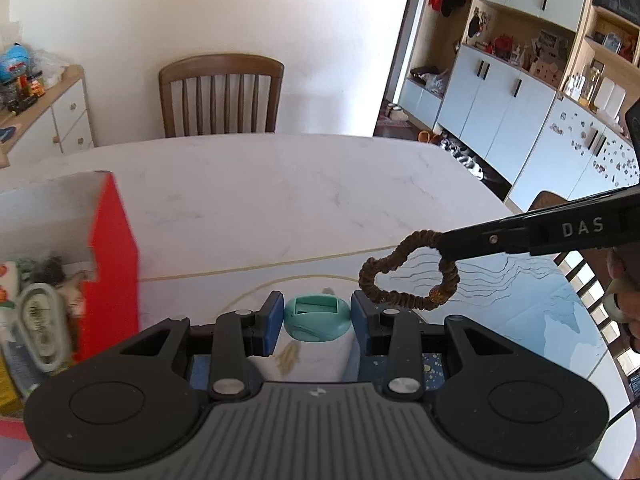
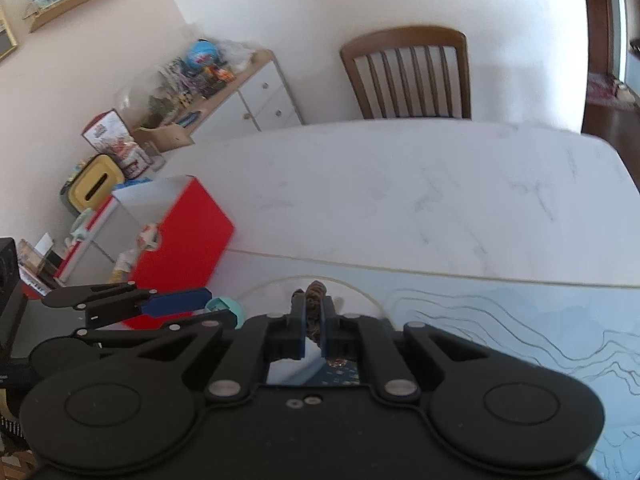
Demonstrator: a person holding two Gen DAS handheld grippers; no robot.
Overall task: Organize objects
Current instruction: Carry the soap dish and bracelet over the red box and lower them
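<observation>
White marble surface [image 1: 280, 184], wooden chair [image 1: 221, 94] at far edge against a plain wall, cabinets [image 1: 500, 92] to the right, red box [image 1: 114, 264] at left. Left hand-held gripper [image 1: 312, 316] clamps a white bottle with teal cap [image 1: 318, 316]; right hand-held gripper [image 2: 314, 320] is clenched on a brown scrunchie [image 1: 408, 276], both above the surface's near edge.

Left wrist camera is sitting on its gripper, looking forward and down across the marble table [image 1: 280, 192] toward the chair [image 1: 221, 94], close above the surface; right wrist camera is facing likewise, angled leftward; both are sharing the table, chair, red box [image 2: 186, 236] and sideboard [image 2: 256, 96].
</observation>
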